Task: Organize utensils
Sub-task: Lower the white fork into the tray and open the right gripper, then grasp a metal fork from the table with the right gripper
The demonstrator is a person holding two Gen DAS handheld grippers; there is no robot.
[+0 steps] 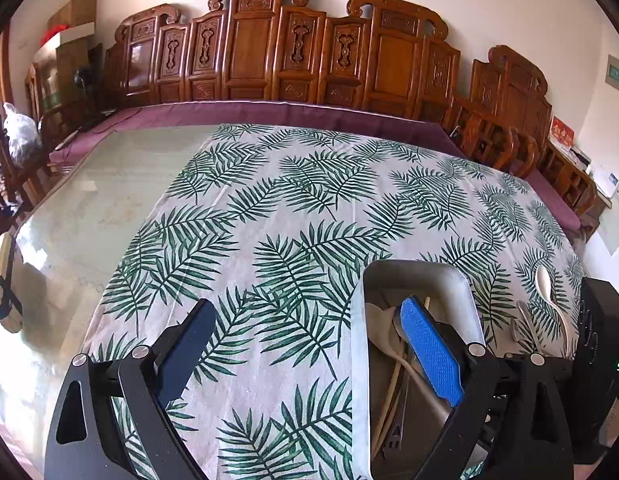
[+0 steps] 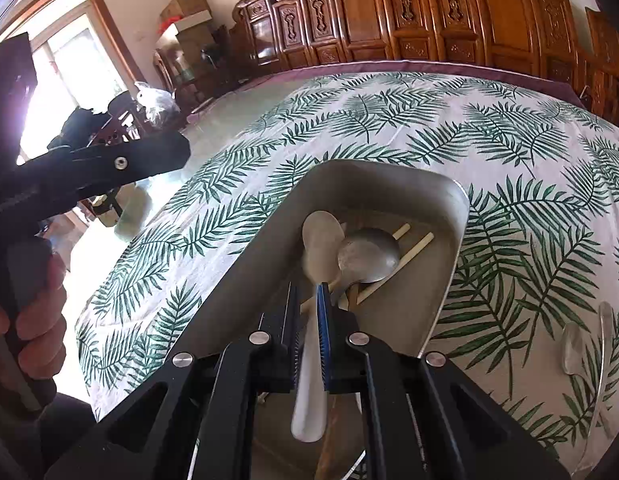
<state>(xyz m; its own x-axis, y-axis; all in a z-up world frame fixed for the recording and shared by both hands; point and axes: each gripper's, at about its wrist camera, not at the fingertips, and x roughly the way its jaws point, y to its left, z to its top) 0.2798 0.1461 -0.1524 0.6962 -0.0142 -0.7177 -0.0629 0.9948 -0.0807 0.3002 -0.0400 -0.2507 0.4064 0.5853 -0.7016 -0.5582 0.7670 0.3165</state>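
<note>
The task looks partly done. In the right wrist view the metal tray fills the centre of the frame and already holds a metal spoon, a pair of chopsticks and other utensils. The right gripper has its fingers clenched on the handle of a white spoon, whose bowl hangs over the tray and appears not yet released. In the left wrist view the left gripper is spread wide and grasps nothing. At the right edge there, a white ladle-spoon and a clear spoon lie on the leaf-patterned worktop beside the tray, seemingly left to gather.
</note>
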